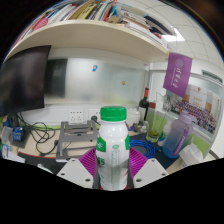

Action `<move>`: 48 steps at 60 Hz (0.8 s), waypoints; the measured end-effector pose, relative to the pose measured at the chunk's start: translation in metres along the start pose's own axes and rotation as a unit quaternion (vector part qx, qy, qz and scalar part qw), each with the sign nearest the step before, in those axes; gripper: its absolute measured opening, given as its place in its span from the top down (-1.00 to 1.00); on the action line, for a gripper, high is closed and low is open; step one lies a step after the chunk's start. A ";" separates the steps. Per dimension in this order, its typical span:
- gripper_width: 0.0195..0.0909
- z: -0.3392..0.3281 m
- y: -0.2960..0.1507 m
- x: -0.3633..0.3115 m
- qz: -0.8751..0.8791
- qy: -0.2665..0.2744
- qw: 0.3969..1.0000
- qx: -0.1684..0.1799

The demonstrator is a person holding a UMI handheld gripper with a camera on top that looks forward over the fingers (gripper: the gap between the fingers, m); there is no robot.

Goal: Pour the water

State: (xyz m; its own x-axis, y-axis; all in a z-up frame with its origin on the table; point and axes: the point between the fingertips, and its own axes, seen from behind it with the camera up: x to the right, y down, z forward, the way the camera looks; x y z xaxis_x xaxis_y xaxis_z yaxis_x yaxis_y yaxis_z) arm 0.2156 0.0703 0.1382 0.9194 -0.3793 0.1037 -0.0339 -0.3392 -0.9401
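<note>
**Bottle upright between the fingers, pour not yet begun**

From my gripper camera I see a white plastic bottle with a green screw cap and a green printed label [112,148] standing upright between my two fingers, close in, filling the middle of the view. The gripper [112,172] has its fingers at either side of the bottle's lower body, and the pads appear to sit against it, but the bottle's base is hidden below the fingers. I cannot tell whether I am truly clamped on it or whether it rests on the desk with the fingers merely around it.

The green cap looks to be on the bottle. I judge that nothing has been poured: the bottle is vertical, not tipped, and I see no water moving.

Beyond the bottle and to its right there is a translucent bluish plastic container [178,134] and a small green cup-like object [158,122], both on or near a purple mat [140,153] on the cluttered desk [50,150]. Either might be the vessel to receive the water; I cannot say which. A dark monitor [28,75] and a shelf of books [90,20] sit further back.

What is left, as I read it: confirm the grip, deal with the cap, carry the bottle over a receiver, and tilt.
</note>
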 end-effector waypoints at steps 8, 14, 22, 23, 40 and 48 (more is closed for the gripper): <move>0.43 0.017 0.026 0.004 0.019 0.002 1.000 -0.001; 0.40 0.025 0.039 0.010 0.025 0.008 1.000 -0.001; 0.34 0.026 0.039 0.012 0.047 0.003 0.999 0.016; 0.33 0.026 0.039 0.012 0.047 0.001 0.999 0.018; -0.39 0.013 0.065 0.015 0.051 0.007 0.998 -0.031; -0.74 -0.007 0.076 0.017 0.051 0.001 0.997 -0.051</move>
State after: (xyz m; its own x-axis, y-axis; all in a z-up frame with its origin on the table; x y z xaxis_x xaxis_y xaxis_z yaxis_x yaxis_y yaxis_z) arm 0.2255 0.0321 0.0706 0.9087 -0.4173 0.0100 -0.1668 -0.3850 -0.9077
